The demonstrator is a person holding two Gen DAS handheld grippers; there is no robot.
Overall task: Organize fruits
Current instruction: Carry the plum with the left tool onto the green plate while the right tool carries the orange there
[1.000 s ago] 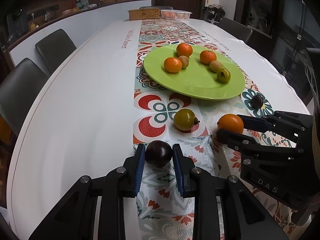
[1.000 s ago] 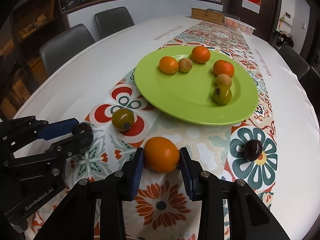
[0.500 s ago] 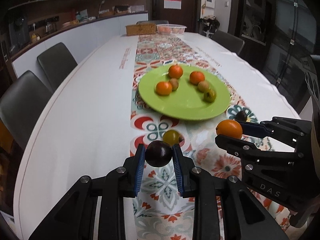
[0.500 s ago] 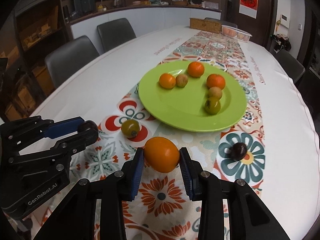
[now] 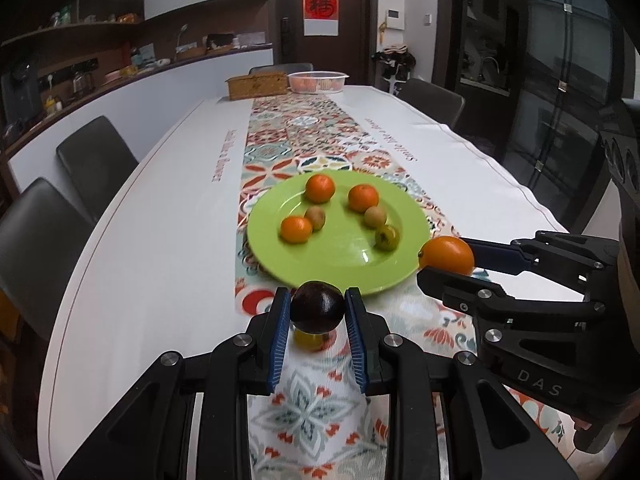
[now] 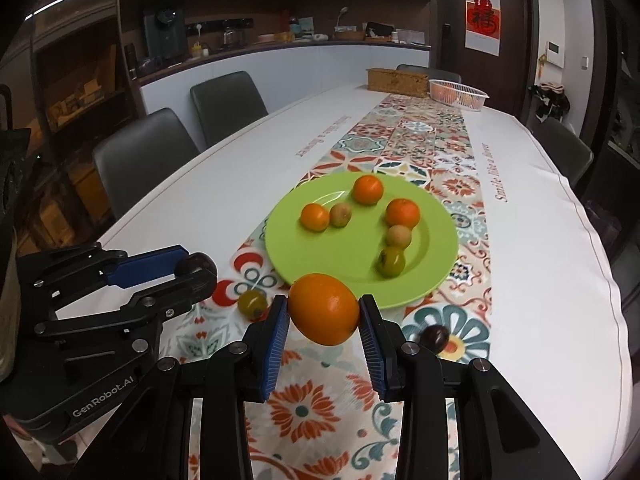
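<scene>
My left gripper (image 5: 318,310) is shut on a dark purple fruit (image 5: 318,312) and holds it above the table runner, short of the green plate (image 5: 340,264). My right gripper (image 6: 324,312) is shut on an orange (image 6: 324,309), also lifted near the plate's (image 6: 360,276) front rim. The plate holds several fruits: oranges, brownish ones and a green one (image 6: 390,261). A green-yellow fruit (image 6: 252,304) and a second dark fruit (image 6: 435,336) lie on the runner. Each gripper shows in the other's view: the right one (image 5: 446,258), the left one (image 6: 196,266).
The long white table (image 5: 160,240) has a patterned runner (image 5: 312,136) down its middle. A wicker box (image 5: 256,85) and a white basket (image 5: 318,81) stand at the far end. Grey chairs (image 5: 94,160) line both sides.
Both grippers have risen off the table with their fruits and moved toward the plate. The green-yellow fruit now sits just below the left gripper's fruit in view.
</scene>
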